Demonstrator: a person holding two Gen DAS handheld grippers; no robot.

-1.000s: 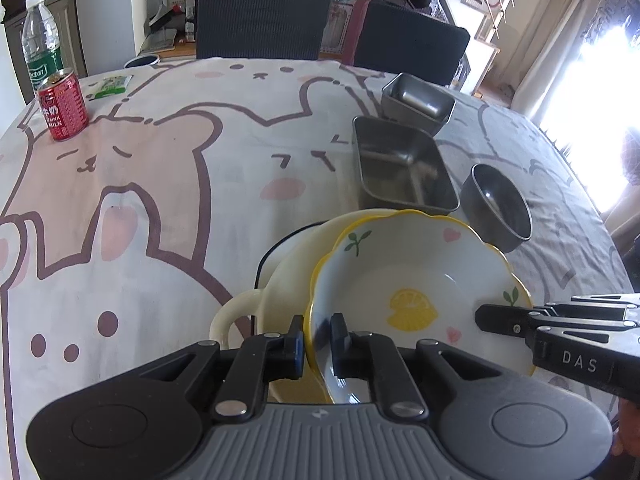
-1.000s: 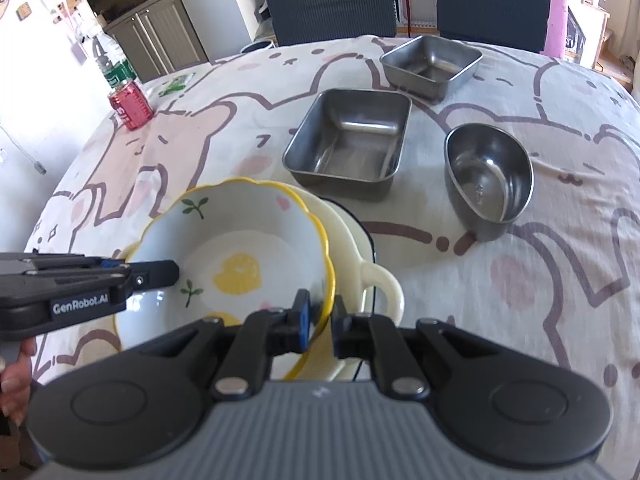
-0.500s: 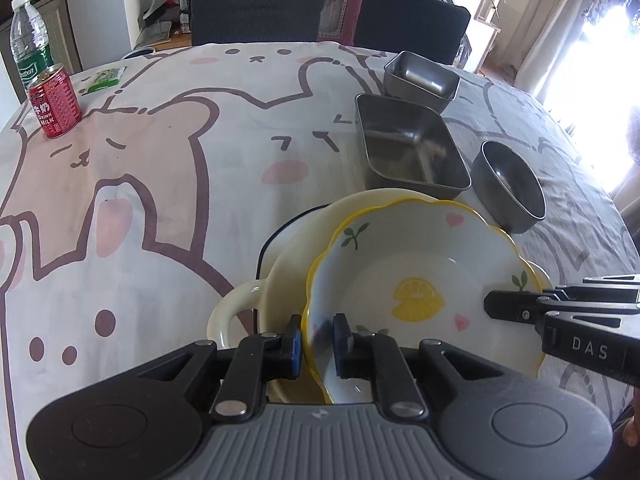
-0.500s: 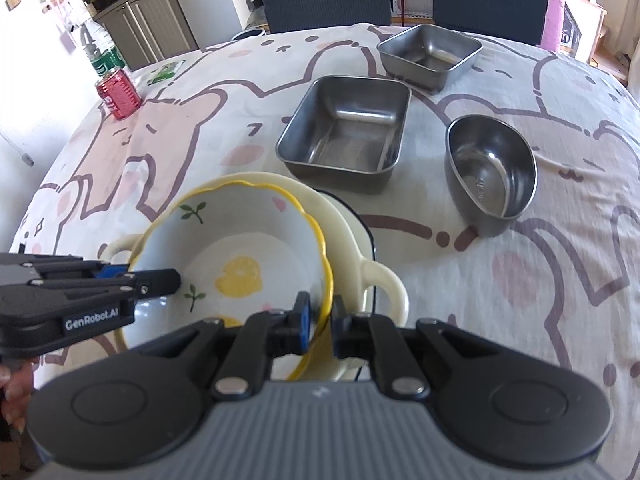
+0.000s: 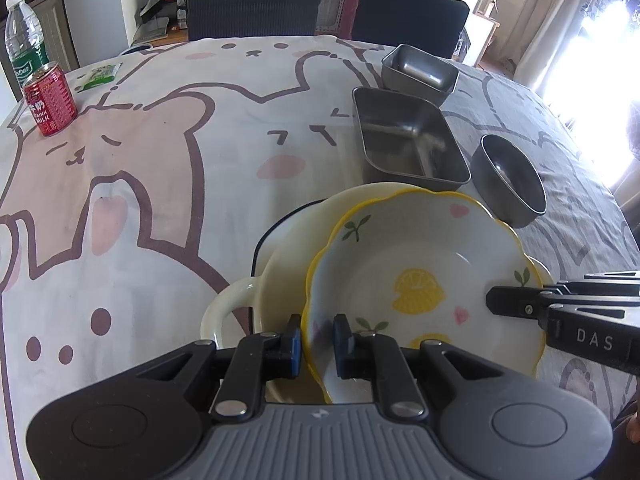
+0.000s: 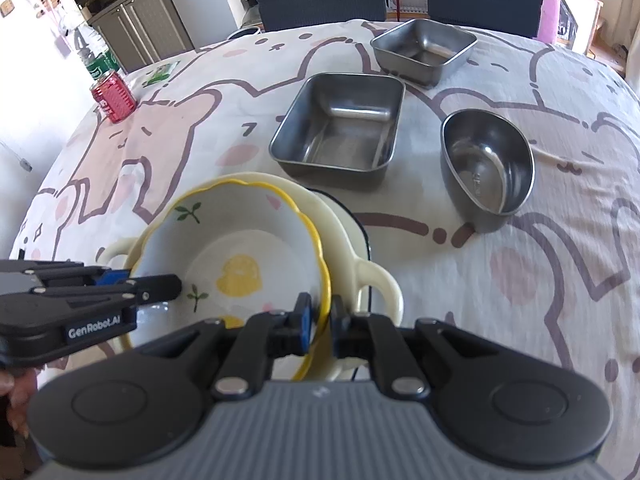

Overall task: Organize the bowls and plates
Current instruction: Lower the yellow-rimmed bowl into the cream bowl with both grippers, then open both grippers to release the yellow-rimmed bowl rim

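A white bowl (image 5: 420, 264) with a wavy yellow rim and a lemon print lies over a cream dish (image 5: 280, 256) that has two loop handles. My left gripper (image 5: 318, 340) is shut on the bowl's near rim. My right gripper (image 6: 320, 320) is shut on the opposite rim of the same bowl (image 6: 240, 248). Each gripper shows in the other's view, the right gripper (image 5: 494, 300) from the right and the left gripper (image 6: 176, 286) from the left. Whether the bowl rests on the cream dish (image 6: 360, 248) I cannot tell. A dark-edged piece peeks out beneath the dish.
Beyond the dish stand a rectangular steel tray (image 6: 340, 120), a square steel tray (image 6: 424, 44) and an oval steel bowl (image 6: 488, 164). A red can (image 5: 50, 100) and a water bottle (image 5: 24, 40) stand at the far left edge. Two dark chairs (image 5: 256, 0) line the far side.
Both grippers keep their hold on the lemon bowl over the cream dish. The views have shifted only slightly; nothing on the table has moved.
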